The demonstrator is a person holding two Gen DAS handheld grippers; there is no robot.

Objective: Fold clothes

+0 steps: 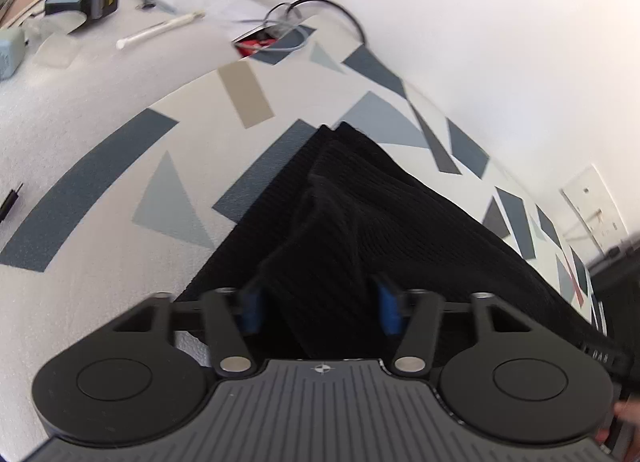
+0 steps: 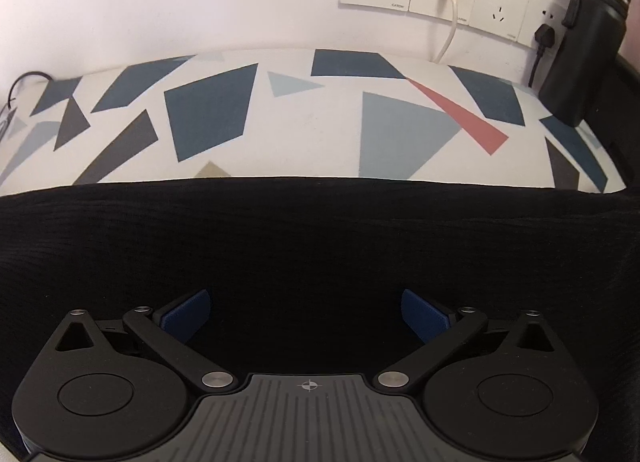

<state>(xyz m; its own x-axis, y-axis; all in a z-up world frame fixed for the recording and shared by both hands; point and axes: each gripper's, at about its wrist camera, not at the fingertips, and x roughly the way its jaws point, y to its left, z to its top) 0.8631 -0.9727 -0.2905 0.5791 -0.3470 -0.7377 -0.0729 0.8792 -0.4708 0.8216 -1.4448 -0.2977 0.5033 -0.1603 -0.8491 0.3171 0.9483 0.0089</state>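
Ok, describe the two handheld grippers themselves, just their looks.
Both match: the left gripper and right gripper have blue fingertip pads, black linkage arms with silver pivot pins, two round black discs, and a grey ribbed body bearing a small crosshair mark.

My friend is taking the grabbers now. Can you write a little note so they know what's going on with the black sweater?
Left gripper: jaws apart, with a raised ridge of the black knit garment between the blue pads; whether they pinch it is unclear.
Right gripper: open wide, empty, low over the garment.
The garment lies on the patterned cloth by the wall, its far edge straight in the right view and a fold running up its middle in the left view.
Done: looks partly folded.
Left: probably finishing that fold and smoothing it flat.
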